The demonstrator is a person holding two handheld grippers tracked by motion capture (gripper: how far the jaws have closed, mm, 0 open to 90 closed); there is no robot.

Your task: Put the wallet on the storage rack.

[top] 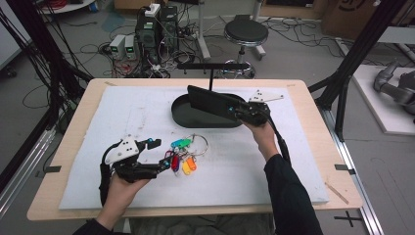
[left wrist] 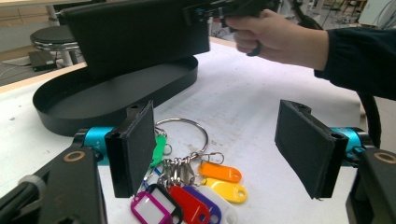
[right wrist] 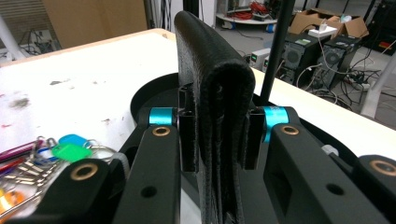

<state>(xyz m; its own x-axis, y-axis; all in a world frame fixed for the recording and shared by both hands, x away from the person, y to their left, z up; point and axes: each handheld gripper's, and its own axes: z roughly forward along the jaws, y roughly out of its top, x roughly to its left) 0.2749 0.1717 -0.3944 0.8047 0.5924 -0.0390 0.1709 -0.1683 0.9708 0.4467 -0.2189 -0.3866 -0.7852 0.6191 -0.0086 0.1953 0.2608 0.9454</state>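
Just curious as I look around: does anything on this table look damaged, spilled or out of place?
Nothing looks broken or spilled. The white mat carries grey smudges, and the key tags lie in a loose heap. The black wallet hangs tilted above the black tray, clamped in the right hand-held gripper.

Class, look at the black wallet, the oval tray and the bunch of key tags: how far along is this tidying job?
Done: the right tongs are shut on the black wallet, lifted over the black oval tray. In hand: carrying it, probably to set in the tray. Left: the bunch of key tags lies on the white mat, with the left tongs open above it, not gripping.
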